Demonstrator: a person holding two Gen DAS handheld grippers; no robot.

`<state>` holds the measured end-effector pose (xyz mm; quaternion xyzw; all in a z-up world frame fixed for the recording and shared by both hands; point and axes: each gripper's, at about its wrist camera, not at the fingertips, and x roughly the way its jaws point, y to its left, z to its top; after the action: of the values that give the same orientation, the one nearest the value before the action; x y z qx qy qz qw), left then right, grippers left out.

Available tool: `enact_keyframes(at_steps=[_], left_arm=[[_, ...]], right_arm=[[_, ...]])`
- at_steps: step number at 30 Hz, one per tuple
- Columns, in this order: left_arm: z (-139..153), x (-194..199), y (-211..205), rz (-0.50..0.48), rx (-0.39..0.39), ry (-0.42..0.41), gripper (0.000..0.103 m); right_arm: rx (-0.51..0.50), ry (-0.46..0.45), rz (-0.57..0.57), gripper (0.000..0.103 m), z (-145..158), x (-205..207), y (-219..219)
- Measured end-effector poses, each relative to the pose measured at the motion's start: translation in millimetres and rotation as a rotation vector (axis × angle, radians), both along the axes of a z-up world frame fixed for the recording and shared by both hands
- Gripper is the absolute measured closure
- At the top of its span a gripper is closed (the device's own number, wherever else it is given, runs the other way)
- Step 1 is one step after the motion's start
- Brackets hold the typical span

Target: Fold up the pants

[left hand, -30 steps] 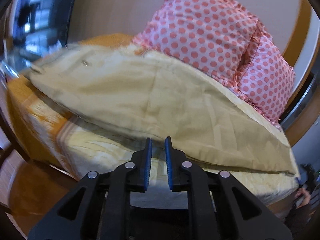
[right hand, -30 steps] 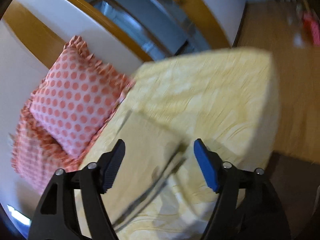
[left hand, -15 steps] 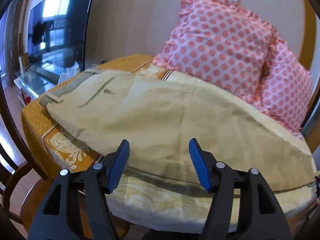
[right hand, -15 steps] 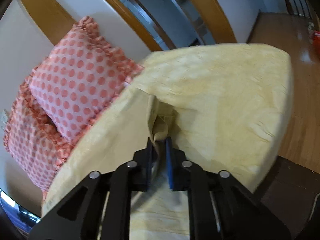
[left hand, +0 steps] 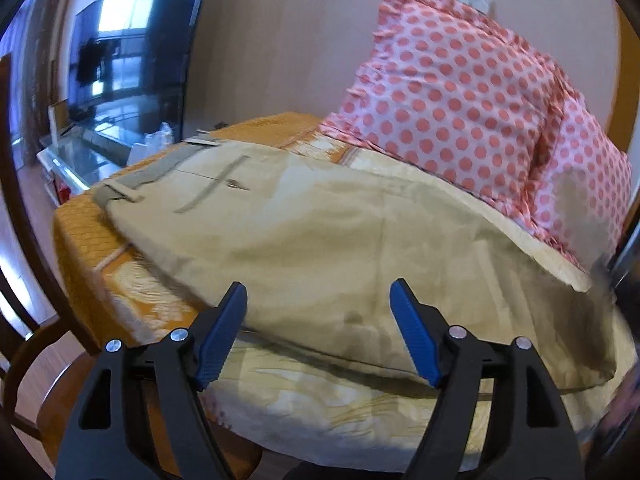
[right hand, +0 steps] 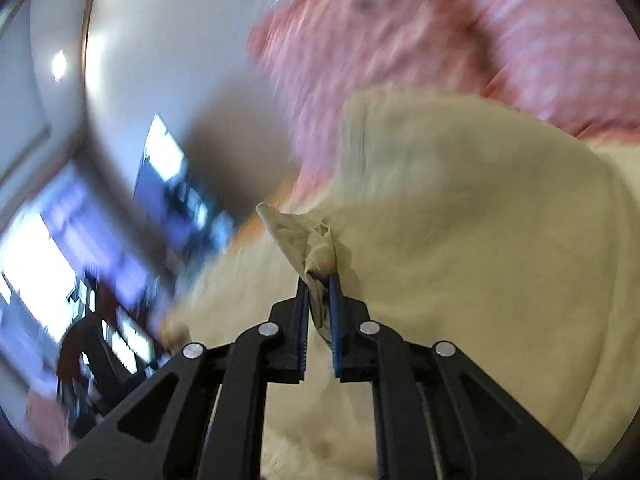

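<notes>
Pants (right hand: pixel 460 240) pinched in right gripper (right hand: pixel 319 280); left gripper (left hand: pixel 318 300) jaws opening

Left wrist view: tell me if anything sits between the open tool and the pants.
Nothing visible does. The left tool, its jaws opening and empty, faces the near edge of the pants directly; only bedspread lies below.

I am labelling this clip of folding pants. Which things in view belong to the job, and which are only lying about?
Part of the job:
- pants, spread on the bed
- right gripper, shut on a bunch of the pants' fabric
- left gripper, jaws opening, nothing between them

Only lying about:
- polka-dot pillows
- bedspread
- television
- wooden chair
</notes>
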<state>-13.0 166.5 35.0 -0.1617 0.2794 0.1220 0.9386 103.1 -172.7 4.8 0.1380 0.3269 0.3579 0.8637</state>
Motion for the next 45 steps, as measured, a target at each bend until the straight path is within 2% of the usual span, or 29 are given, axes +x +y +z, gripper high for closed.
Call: enact_keyframes(at_steps=[2, 4, 5, 6, 7, 9, 11, 14, 15, 22, 24, 28, 29, 31, 34, 35, 36, 38, 40, 42, 45], left_arm=[[1.8, -6.0, 14.3, 0.030, -0.015, 0.000, 0.028], [1.9, -11.6, 32.6, 0.069, -0.040, 0.003, 0.028], [1.3, -13.8, 40.4, 0.083, -0.054, 0.005, 0.028], [-0.3, -16.0, 50.8, 0.099, -0.078, 0.007, 0.028], [-1.8, -16.9, 57.8, 0.110, -0.101, 0.009, 0.028], [-6.0, -18.0, 73.4, 0.125, -0.173, 0.008, 0.028], [-9.8, -18.5, 82.1, 0.133, -0.224, 0.004, 0.028], [-14.3, -13.5, 86.8, 0.139, -0.255, 0.018, 0.028], [-15.1, -11.4, 86.6, 0.140, -0.258, 0.022, 0.028], [-16.3, 15.5, 100.7, 0.179, -0.263, 0.022, 0.027], [-15.9, 22.9, 105.9, 0.191, -0.269, 0.016, 0.021], [-14.9, 33.8, 111.3, 0.234, -0.293, -0.005, 0.016], [-15.5, 34.3, 111.9, 0.245, -0.307, -0.016, 0.019], [-17.1, 35.1, 112.0, 0.253, -0.346, -0.046, 0.036], [-13.9, 35.0, 110.2, 0.272, -0.318, -0.055, 0.065], [-12.1, 35.0, 110.1, 0.281, -0.295, -0.051, 0.082], [-11.6, 35.1, 111.0, 0.280, -0.290, -0.054, 0.088], [-10.3, 37.2, 111.9, 0.271, -0.277, -0.053, 0.091], [-3.0, 41.1, 105.3, 0.259, -0.217, -0.051, 0.093], [16.4, 46.6, 88.7, 0.215, -0.124, -0.062, 0.094], [62.1, 58.4, 45.0, 0.086, -0.003, -0.120, 0.095]], right_arm=[[-0.042, 0.066, 0.066, 0.094, -25.5, -2.0, 24.9], [-0.108, 0.103, 0.096, 0.081, -40.7, -6.1, 37.3], [-0.165, 0.087, 0.123, 0.080, -43.3, -11.8, 44.1], [-0.191, 0.050, 0.144, 0.067, -39.1, -18.7, 46.3], [-0.196, 0.032, 0.158, 0.045, -34.8, -22.7, 47.4], [-0.155, -0.063, 0.119, 0.032, -17.4, -30.9, 39.8], [-0.170, -0.074, 0.086, 0.031, -14.8, -23.3, 33.6], [-0.211, 0.047, 0.087, 0.030, -36.6, -3.4, 43.2], [-0.189, 0.021, 0.082, 0.029, -38.8, -7.7, 40.8], [-0.183, 0.012, 0.092, 0.026, -46.9, -8.7, 38.3], [-0.174, 0.010, 0.091, 0.026, -48.6, -10.8, 36.4], [-0.163, -0.003, 0.093, 0.024, -43.8, -10.3, 48.1], [-0.159, -0.005, 0.093, 0.023, -43.9, -11.8, 47.7], [-0.154, -0.008, 0.095, 0.022, -43.6, -10.7, 49.4], [-0.146, -0.008, 0.100, 0.022, -43.7, -11.5, 48.6], [-0.141, -0.006, 0.102, 0.022, -43.8, -11.5, 47.7], [-0.134, -0.003, 0.103, 0.021, -43.4, -12.2, 46.9], [-0.115, 0.002, 0.111, 0.020, -43.3, -12.6, 45.2], [-0.087, 0.013, 0.121, 0.020, -42.2, -13.3, 41.3], [-0.026, 0.023, 0.131, 0.020, -38.9, -18.2, 30.6], [0.032, -0.007, 0.102, 0.019, -29.1, -30.4, 7.0]])
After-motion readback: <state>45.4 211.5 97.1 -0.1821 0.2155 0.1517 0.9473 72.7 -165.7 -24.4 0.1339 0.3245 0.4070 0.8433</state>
